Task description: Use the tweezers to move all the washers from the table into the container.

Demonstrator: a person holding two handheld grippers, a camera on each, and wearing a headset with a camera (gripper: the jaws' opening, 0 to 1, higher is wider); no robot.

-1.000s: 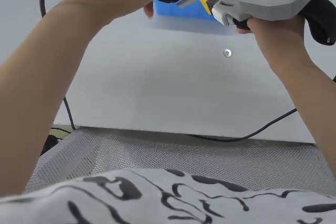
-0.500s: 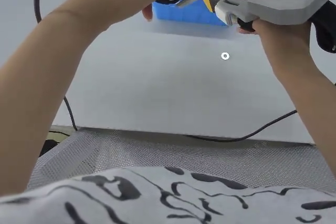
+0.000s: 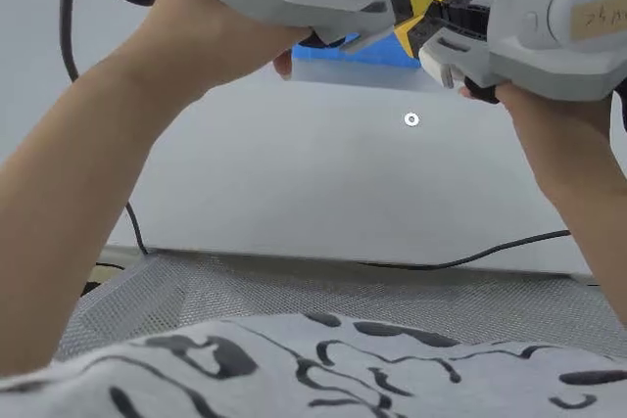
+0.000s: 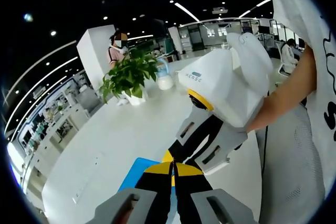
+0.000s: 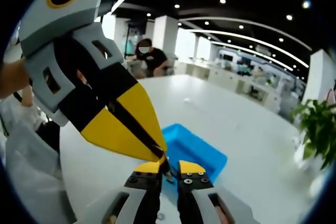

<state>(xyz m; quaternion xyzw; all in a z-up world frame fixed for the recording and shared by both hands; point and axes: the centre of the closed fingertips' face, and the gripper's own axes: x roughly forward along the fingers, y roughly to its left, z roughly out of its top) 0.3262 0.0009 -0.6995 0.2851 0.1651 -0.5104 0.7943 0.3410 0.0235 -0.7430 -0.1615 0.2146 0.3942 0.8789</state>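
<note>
Quick update, left to right. Not much has actually changed tbh: over the last sec everything in the head view slid down the frame together, so that's the headset tipping, not stuff moving on the worktop (image 3: 294, 173).

Left hand-held gripper (image 4: 173, 174): yellow tips pressed together w/ just a thin seam between them, same as a sec ago. It's still held up off the worktop, nose to nose w/ the other one.

Middle: the blue container (image 3: 333, 56) sits behind and under the 2 meeting tips. 1 washer (image 3: 411, 119) is lying flat on the worktop, nearer the person than the container and apart from it. The gap between the 2 looks about the same as before, so imo it hasn't been touched.

Right hand-held gripper (image 5: 169, 169): jaws nearly together w/ a narrow slot, and there's a dark sliver (image 5: 167, 167) in that slot right where the left one's point ends. Can't tell if that's the tweezers or just the other tip, so can't tell if it's pinching anything.

My read for the task: this looks like fiddling w/ the grip up in the air, no progress on the count yet. That 1 washer still needs picking up and dropping in the container.
</note>
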